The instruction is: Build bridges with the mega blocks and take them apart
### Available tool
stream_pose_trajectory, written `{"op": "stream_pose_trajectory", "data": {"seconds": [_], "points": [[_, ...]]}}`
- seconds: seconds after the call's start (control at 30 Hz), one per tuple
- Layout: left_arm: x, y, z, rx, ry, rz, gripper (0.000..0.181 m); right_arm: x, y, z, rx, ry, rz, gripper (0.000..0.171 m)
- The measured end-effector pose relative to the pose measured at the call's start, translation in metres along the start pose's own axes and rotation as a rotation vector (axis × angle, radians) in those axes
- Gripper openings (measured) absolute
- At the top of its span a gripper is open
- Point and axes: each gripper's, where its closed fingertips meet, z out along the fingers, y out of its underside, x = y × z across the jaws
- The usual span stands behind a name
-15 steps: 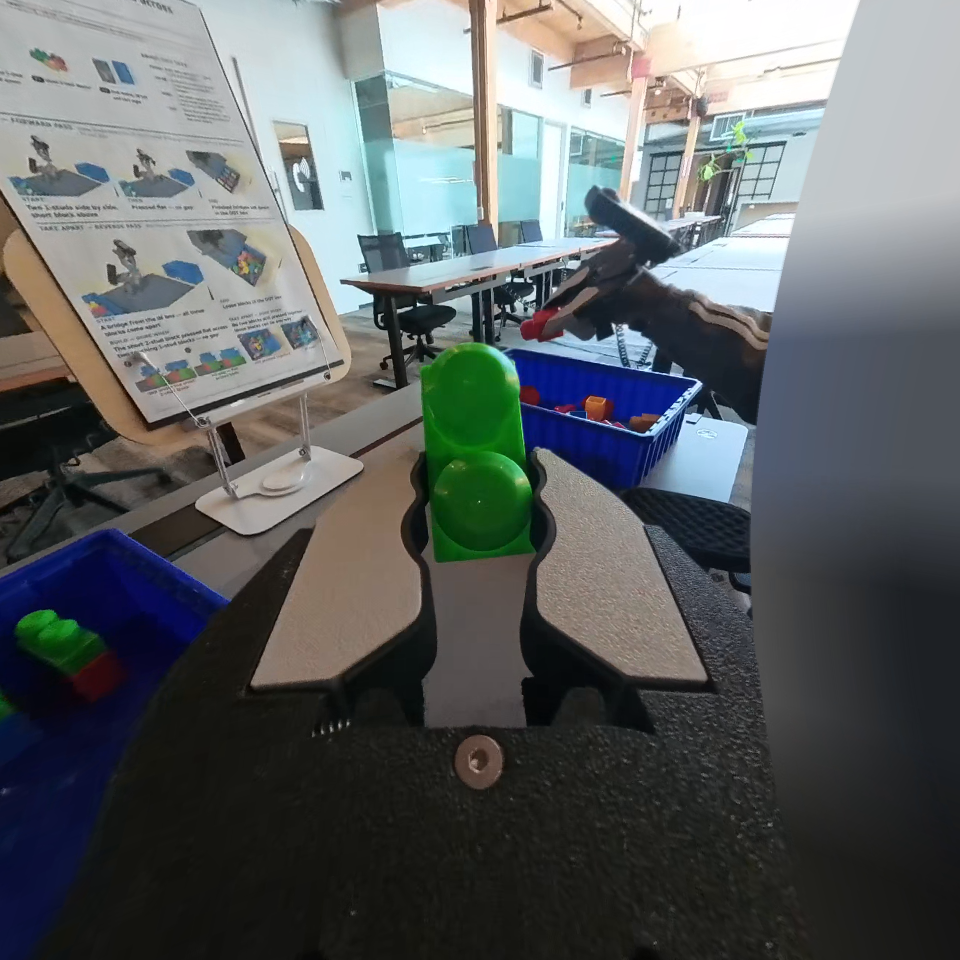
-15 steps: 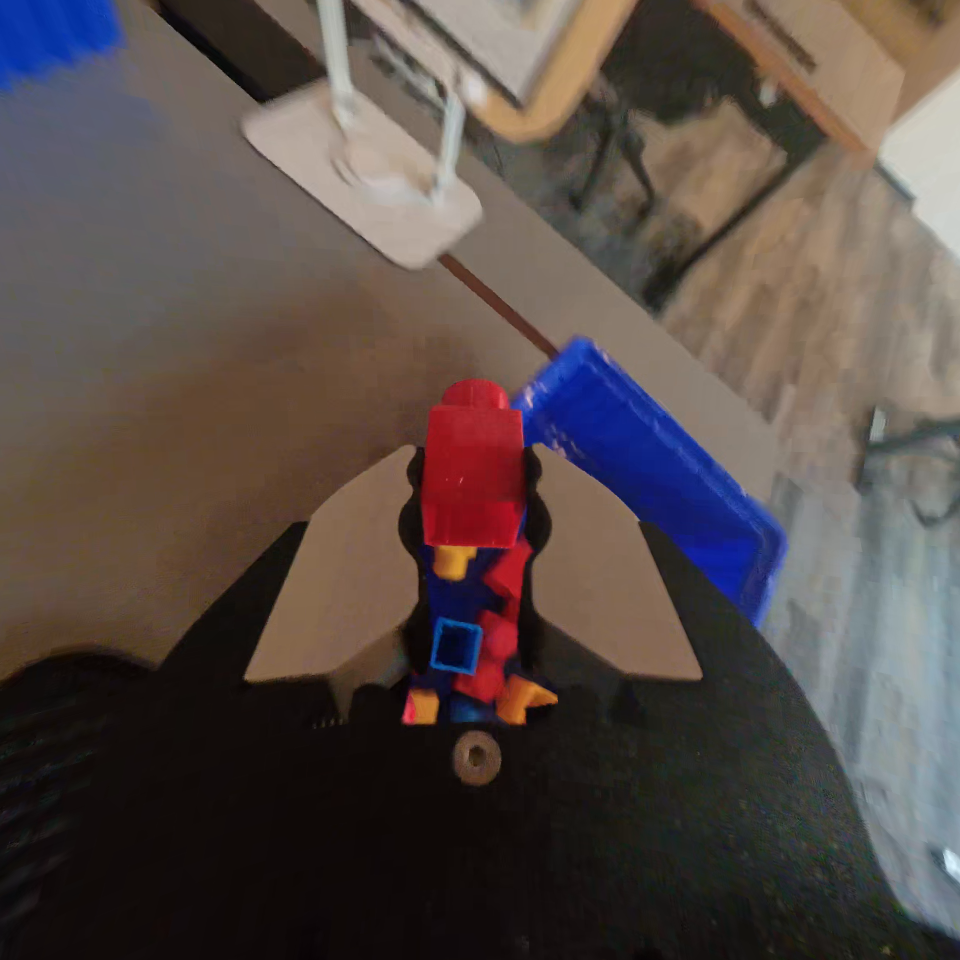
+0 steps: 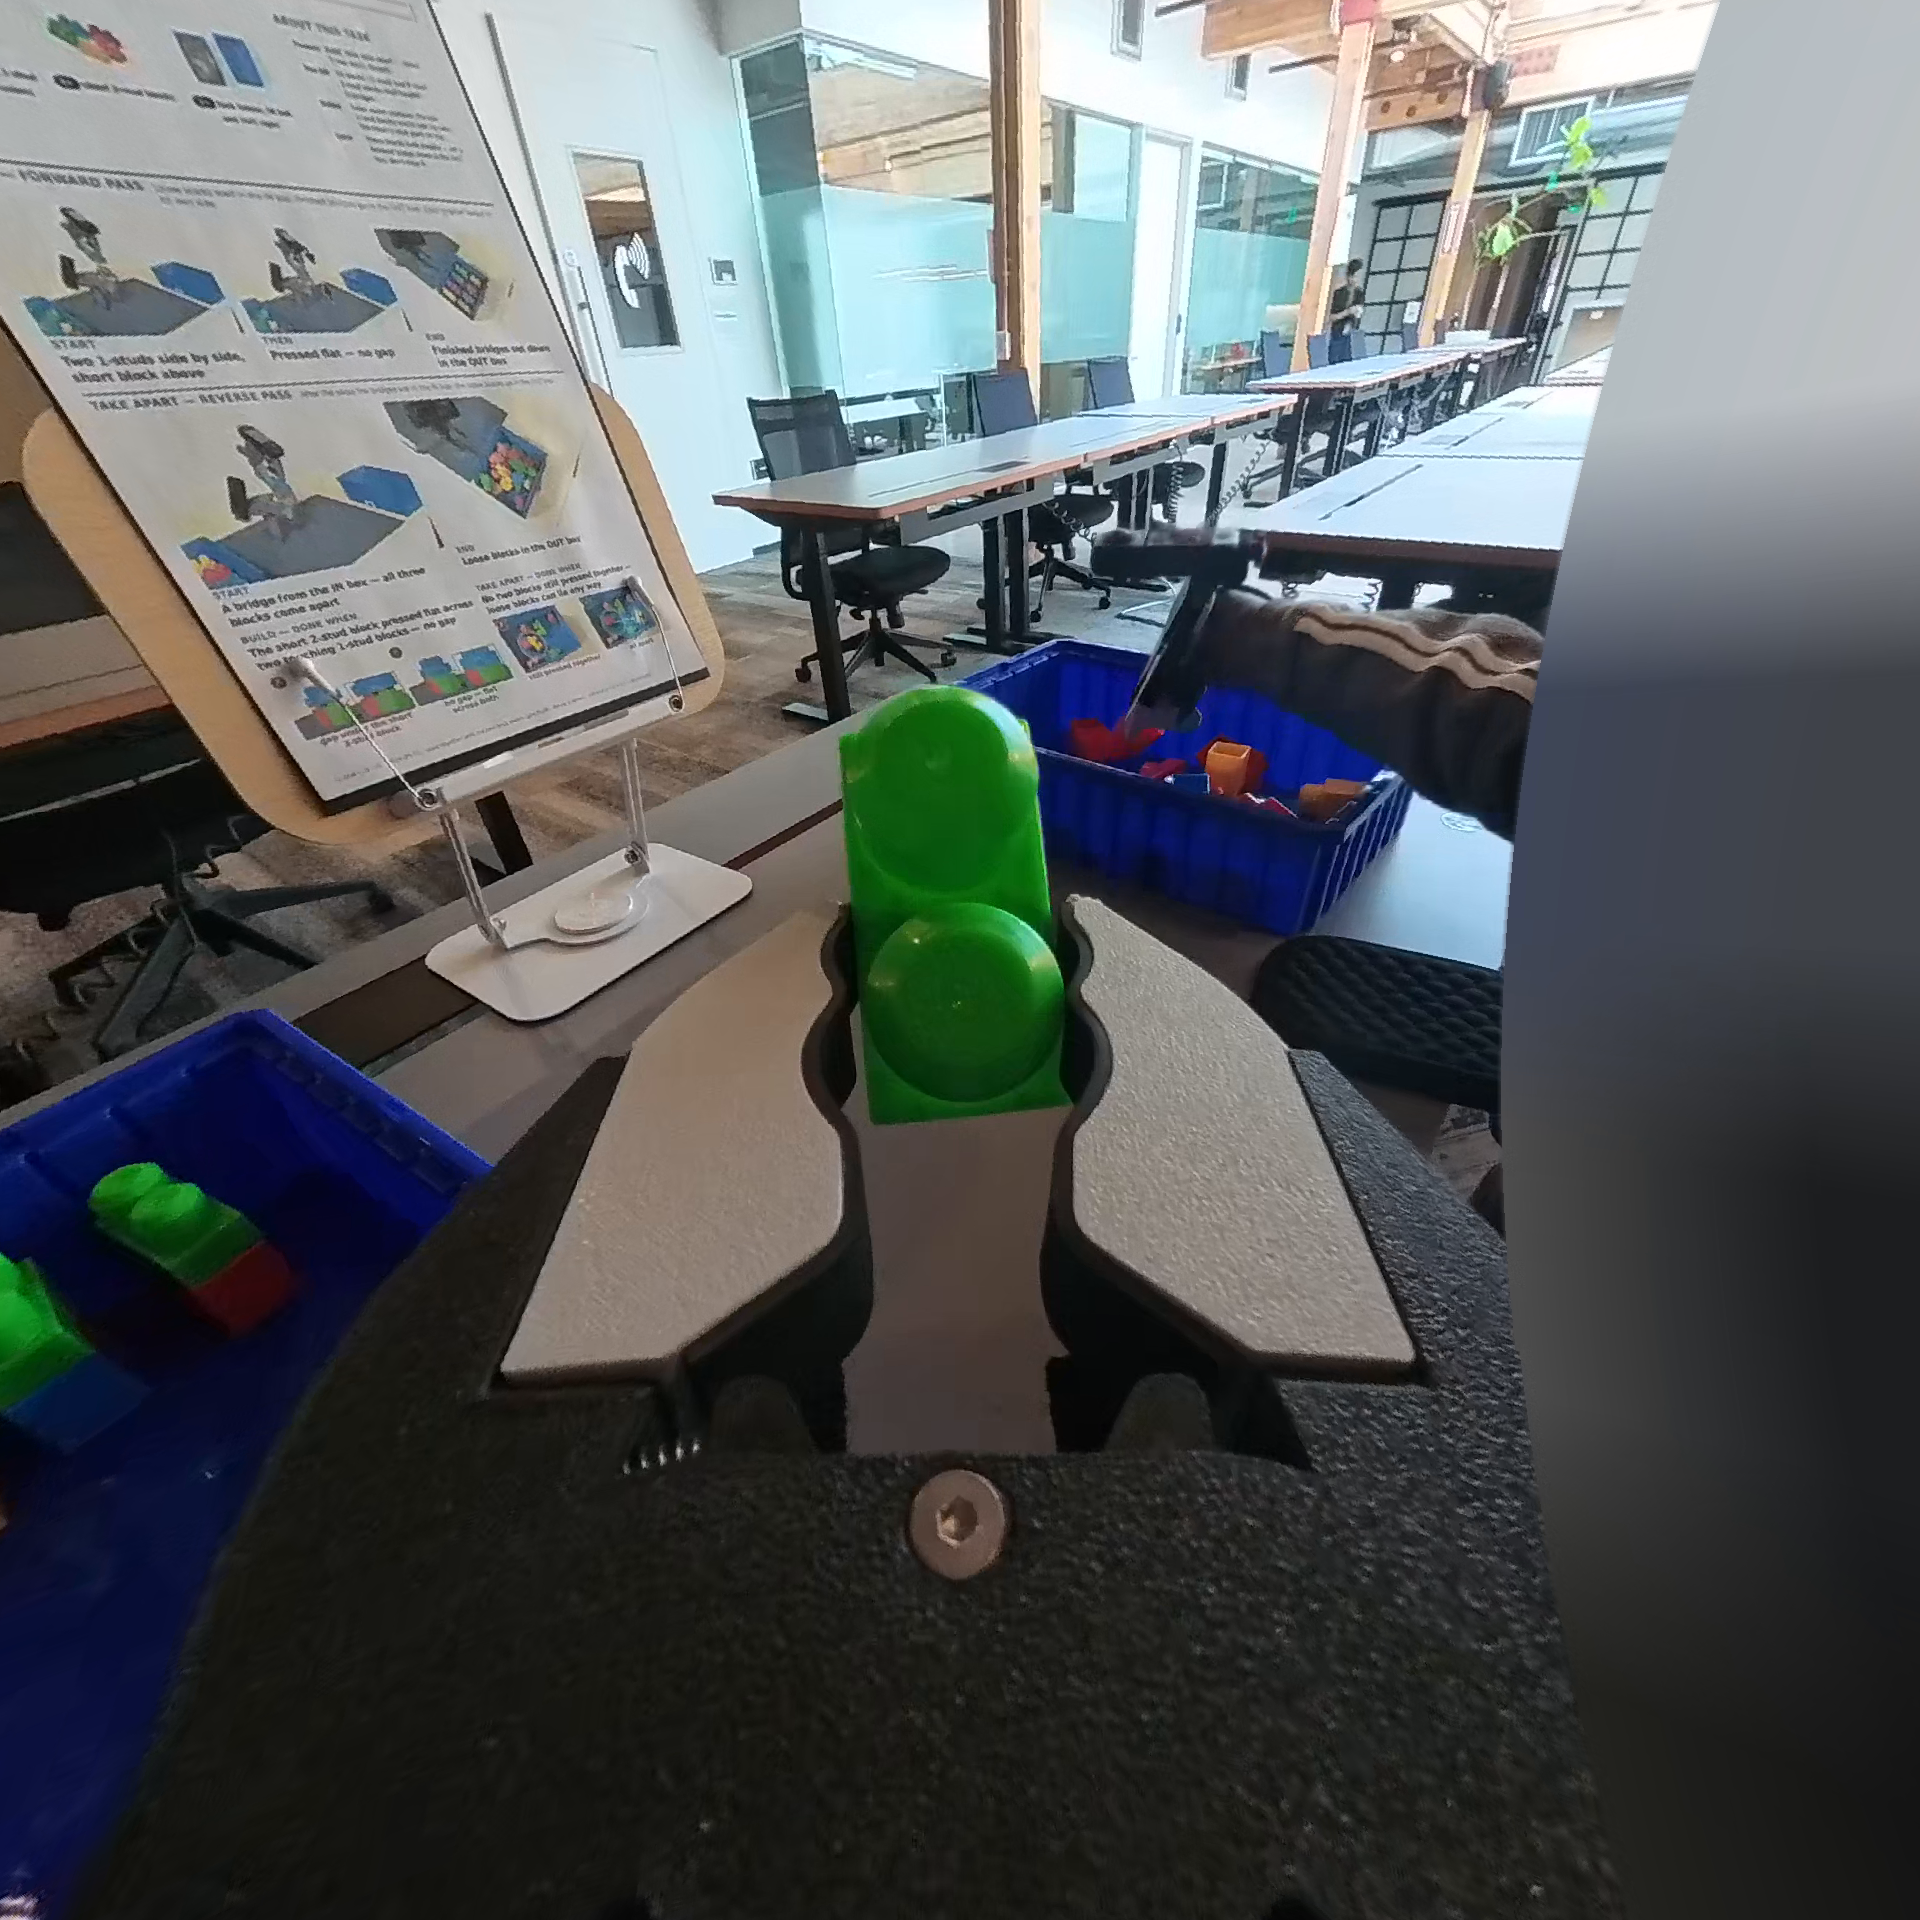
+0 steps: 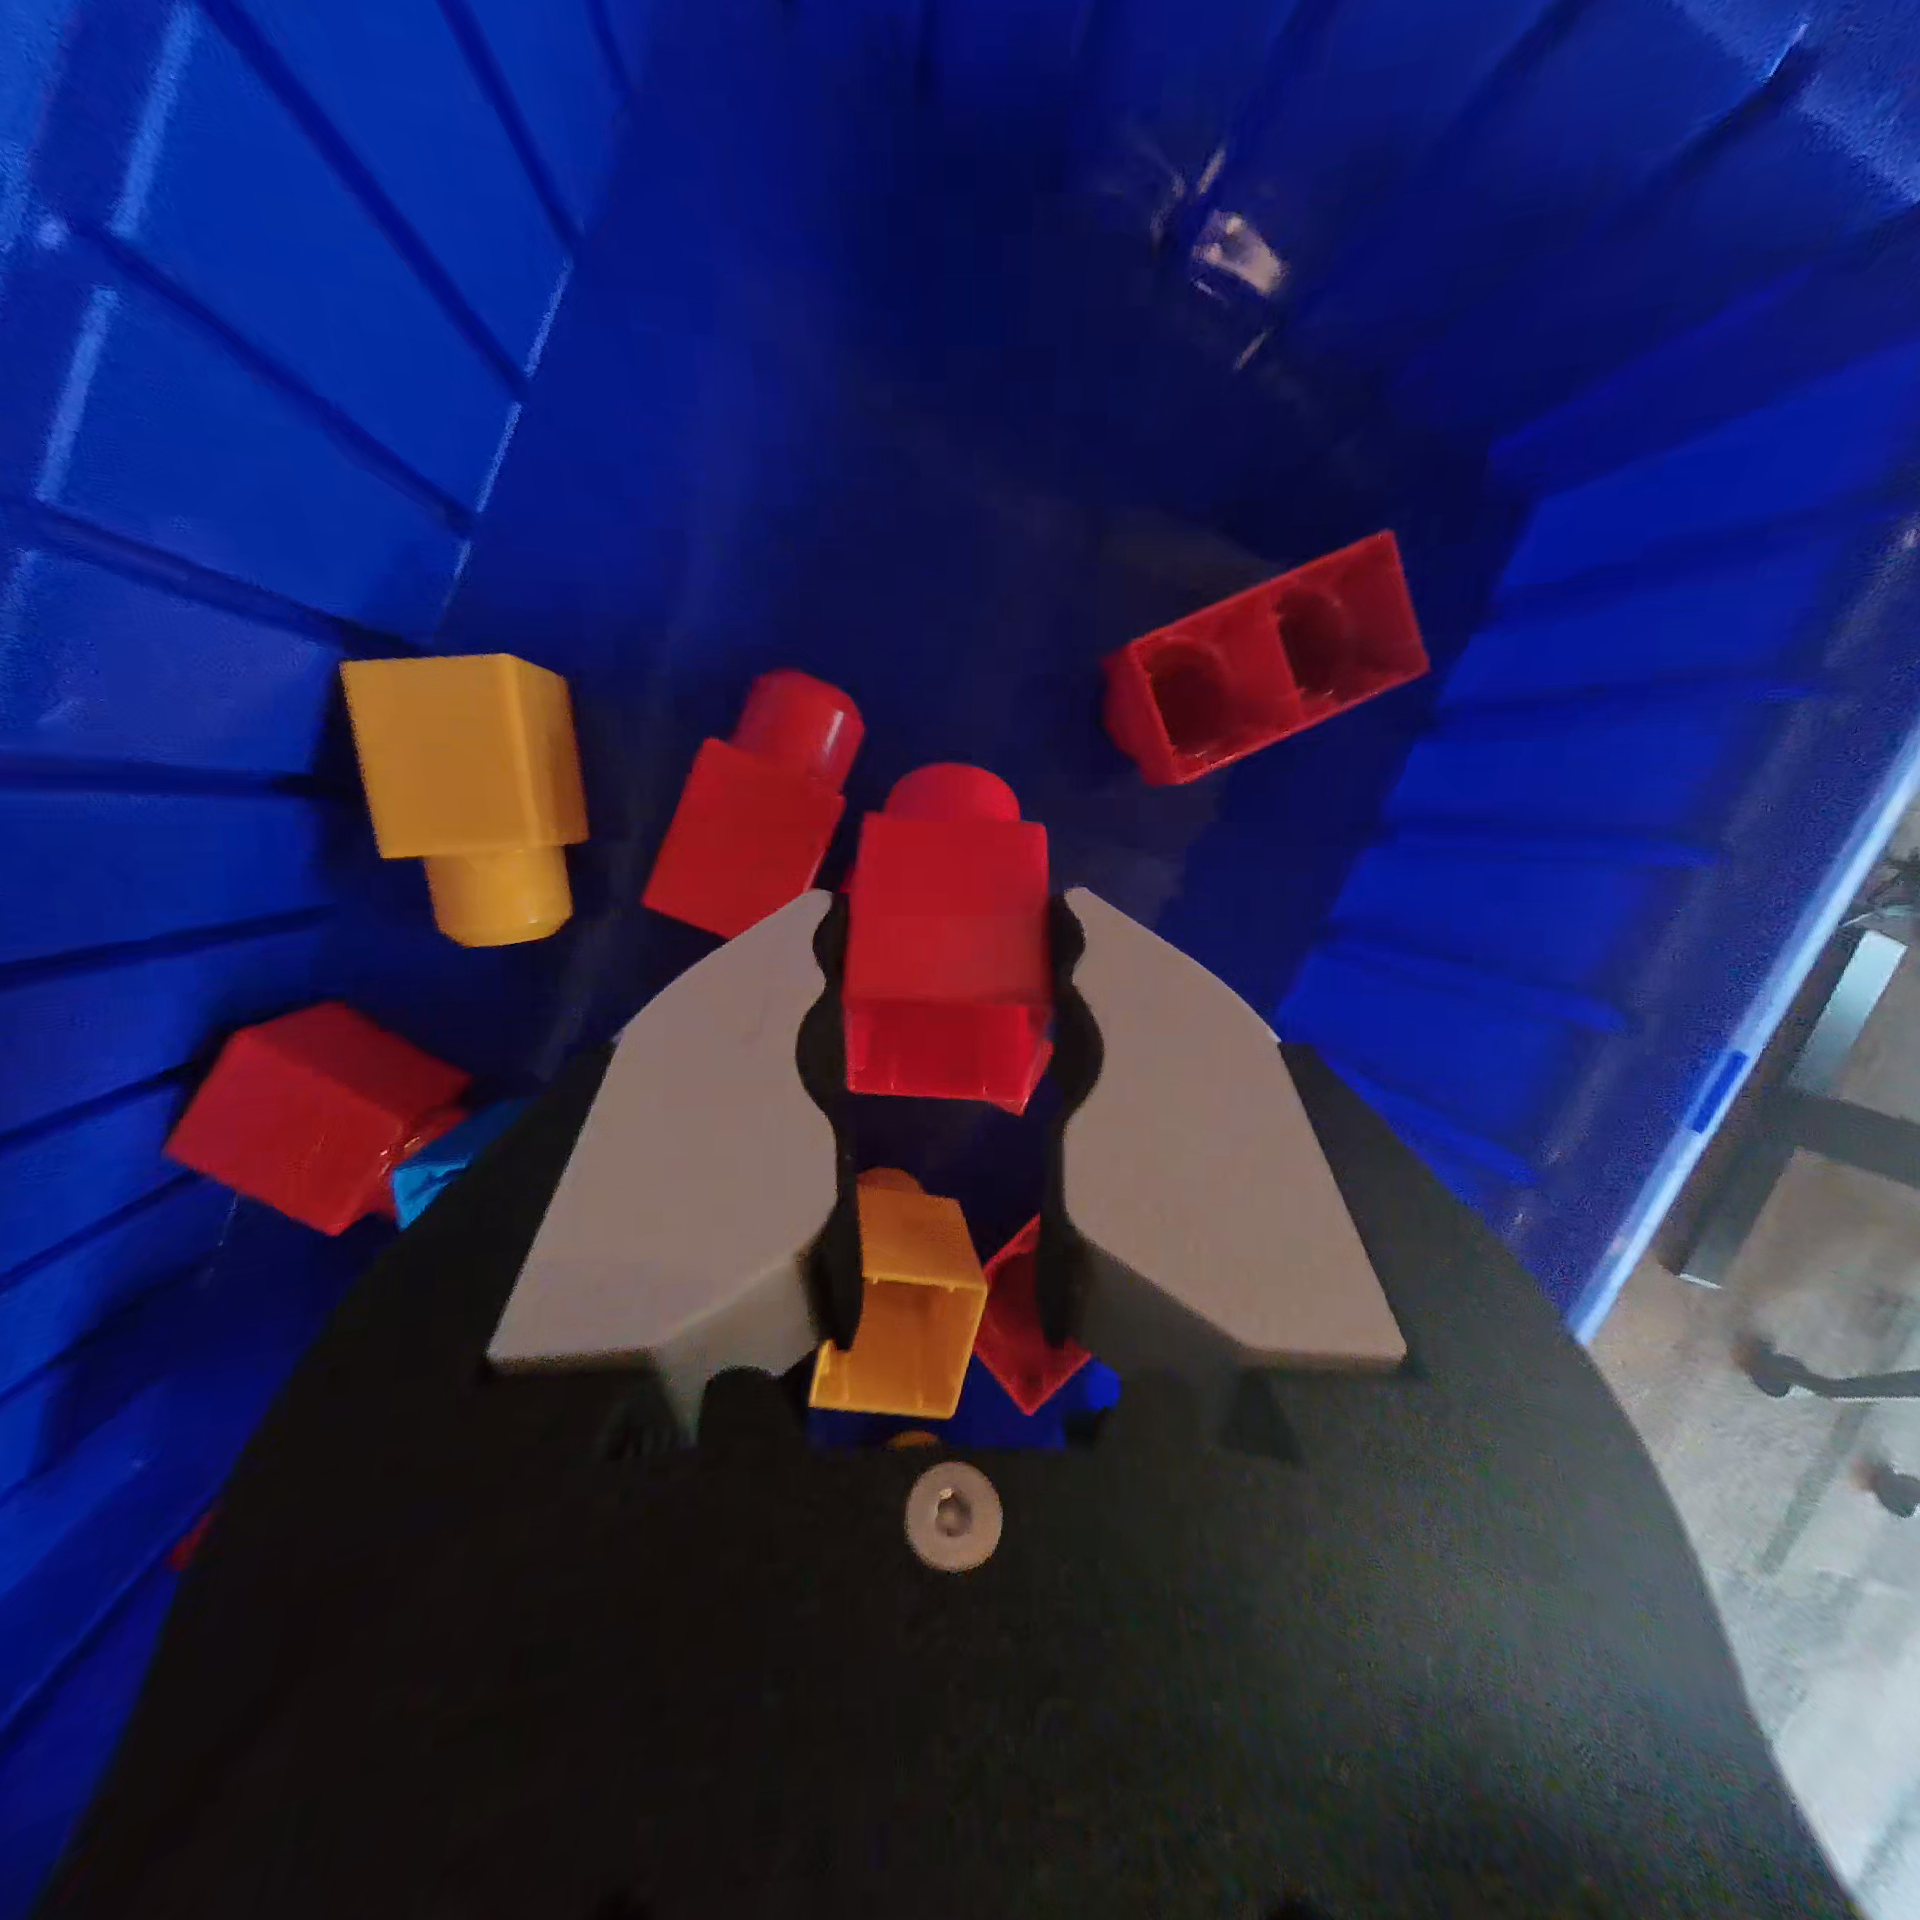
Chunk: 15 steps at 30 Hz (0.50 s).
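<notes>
Left to right: near bin (image 3: 343,1132) at my left holds assembled pieces, a green-on-red stack (image 3: 187,1242) visible. Behind it, an instruction sheet (image 3: 301,395) on a white stand (image 3: 592,935), sitting on the grey table (image 3: 769,821). My left gripper (image 3: 961,997) is clamped on a green 2-stud block (image 3: 951,925), held up above the table, studs facing the camera. Right of that, the far bin (image 3: 1184,842) with loose red and orange blocks; my right gripper (image 4: 951,977) is down inside it, clenched on a red 1-stud block (image 4: 951,935). Around it lie an orange block (image 4: 468,769), more red ones, and a red 2-stud (image 4: 1268,655) on its side. Room: open office, rows of desks (image 3: 997,468), black chairs (image 3: 862,561), wood posts, glass partitions.
</notes>
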Motion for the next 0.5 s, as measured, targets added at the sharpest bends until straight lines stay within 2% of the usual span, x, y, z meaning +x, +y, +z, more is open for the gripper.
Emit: {"op": "stream_pose_trajectory", "data": {"seconds": [0.27, 0.37, 0.43, 0.5], "points": [[0.003, 0.003, 0.012, -0.025, 0.022, 0.003, 0.036, 0.012, 0.004, 0.024, -0.036, -0.023, 0.070, 0.037], [0.003, 0.005, 0.016, -0.037, 0.035, -0.002, 0.036, 0.013, 0.001, 0.020, -0.022, -0.008, 0.083, 0.061], [0.004, 0.008, 0.019, -0.048, 0.048, -0.006, 0.036, 0.008, -0.006, 0.012, 0.017, -0.028, 0.103, 0.084], [0.006, 0.010, 0.023, -0.054, 0.065, -0.010, 0.036, -0.007, -0.019, -0.003, 0.090, -0.084, 0.103, 0.093]]}}
